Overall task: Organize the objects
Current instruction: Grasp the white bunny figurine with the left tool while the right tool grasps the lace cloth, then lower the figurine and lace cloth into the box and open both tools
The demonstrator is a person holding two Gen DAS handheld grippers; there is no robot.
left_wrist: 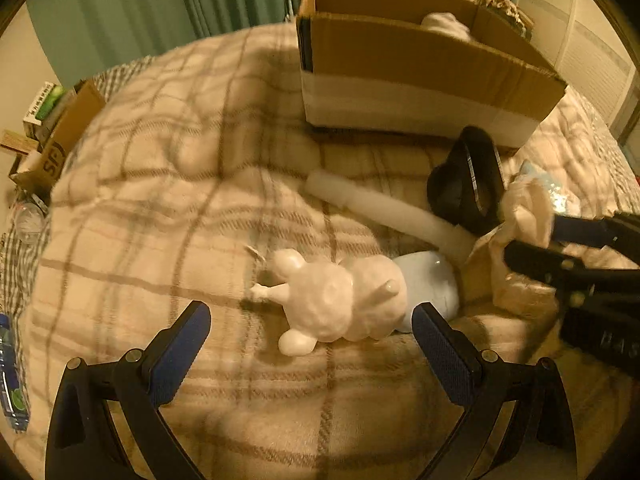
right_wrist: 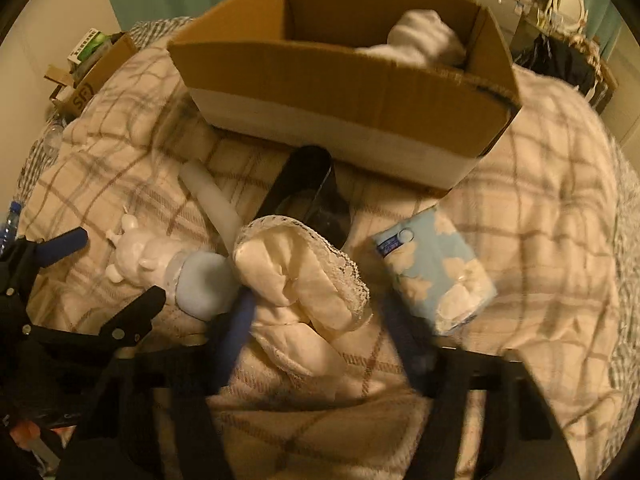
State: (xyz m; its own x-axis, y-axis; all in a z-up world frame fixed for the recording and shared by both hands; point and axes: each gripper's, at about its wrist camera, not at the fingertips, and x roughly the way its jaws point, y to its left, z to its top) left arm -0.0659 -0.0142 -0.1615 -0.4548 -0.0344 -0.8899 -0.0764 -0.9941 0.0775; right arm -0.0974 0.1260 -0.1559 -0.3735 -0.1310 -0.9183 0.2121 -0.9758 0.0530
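A white plush toy (left_wrist: pixel 336 304) with a pale blue body (left_wrist: pixel 434 280) lies on the plaid blanket (left_wrist: pixel 160 200). My left gripper (left_wrist: pixel 310 334) is open just in front of it, fingers on either side. A cream lace-trimmed cloth item (right_wrist: pixel 304 280) lies between the fingers of my right gripper (right_wrist: pixel 320 316), which stands open around it; whether the pads touch it is unclear. The right gripper also shows in the left wrist view (left_wrist: pixel 532 240). A cardboard box (right_wrist: pixel 352 92) stands behind, with a white soft item (right_wrist: pixel 424 40) inside.
A white cylinder (left_wrist: pixel 372 204) and a black shoe-like object (left_wrist: pixel 468 180) lie between the toy and the box. A blue cloud-print tissue pack (right_wrist: pixel 436 272) lies at the right. A box with packets (left_wrist: pixel 56 128) and bottles (left_wrist: pixel 12 372) are at the bed's left edge.
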